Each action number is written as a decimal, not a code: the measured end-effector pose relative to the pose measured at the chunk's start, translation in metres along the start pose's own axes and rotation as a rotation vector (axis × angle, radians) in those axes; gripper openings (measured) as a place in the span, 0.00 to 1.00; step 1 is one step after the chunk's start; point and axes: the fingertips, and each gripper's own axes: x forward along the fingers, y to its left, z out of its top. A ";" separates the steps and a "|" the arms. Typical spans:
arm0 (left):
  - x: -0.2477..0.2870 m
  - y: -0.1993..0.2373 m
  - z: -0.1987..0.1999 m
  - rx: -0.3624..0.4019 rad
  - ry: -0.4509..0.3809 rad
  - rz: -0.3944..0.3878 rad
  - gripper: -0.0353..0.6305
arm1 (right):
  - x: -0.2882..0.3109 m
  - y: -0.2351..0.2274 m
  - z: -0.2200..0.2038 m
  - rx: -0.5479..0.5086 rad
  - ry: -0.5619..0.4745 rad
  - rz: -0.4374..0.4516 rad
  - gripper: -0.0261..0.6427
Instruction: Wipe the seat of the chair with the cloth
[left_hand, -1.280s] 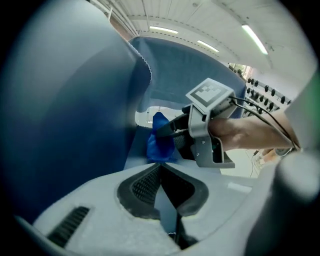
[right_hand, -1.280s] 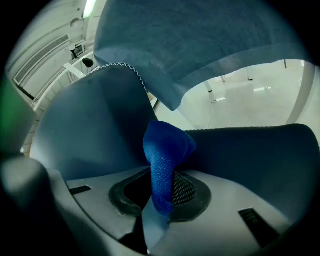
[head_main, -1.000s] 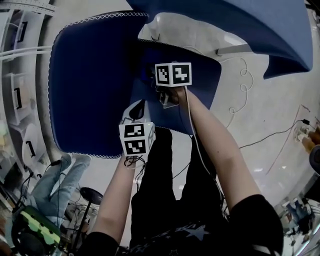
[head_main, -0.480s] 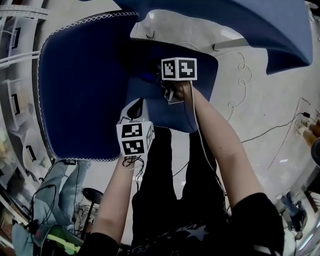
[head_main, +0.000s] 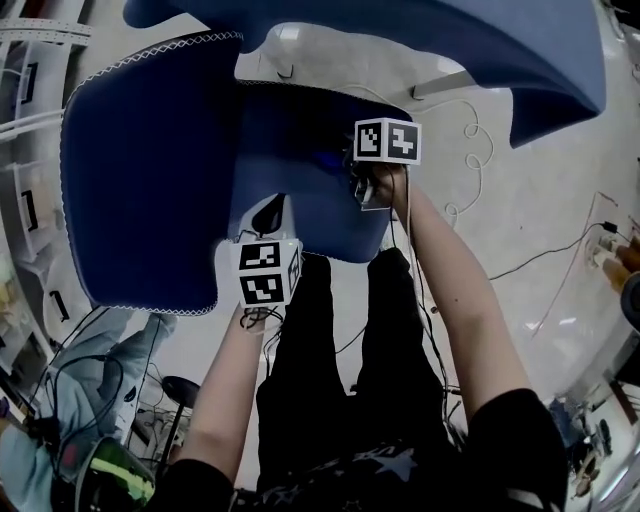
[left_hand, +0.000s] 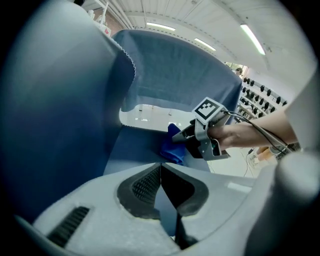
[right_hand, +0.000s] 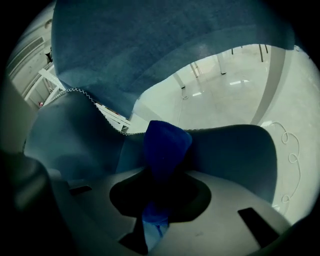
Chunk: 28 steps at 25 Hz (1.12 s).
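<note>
Overhead, the right tongs (right_hand: 156, 202) pinch a bunched blue cloth (right_hand: 165, 142) against the blue chair seat (head_main: 290, 125), toward its right edge. Left tongs (left_hand: 161, 184) are closed on nothing, hovering near the seat's front edge.

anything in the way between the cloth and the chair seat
Nothing visible does. The right gripper holds the cloth right at the seat, with only bare upholstery around it. The left gripper is shut, empty and off to the side.
</note>
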 end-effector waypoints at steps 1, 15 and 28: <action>0.001 -0.005 0.001 0.004 0.000 -0.003 0.08 | -0.006 -0.008 -0.001 0.002 0.000 -0.010 0.14; 0.015 -0.066 -0.015 0.057 0.032 -0.036 0.08 | -0.077 -0.101 -0.025 0.079 -0.017 -0.079 0.15; 0.000 -0.048 -0.044 -0.101 0.048 -0.002 0.08 | -0.086 -0.091 -0.039 0.071 -0.016 -0.093 0.14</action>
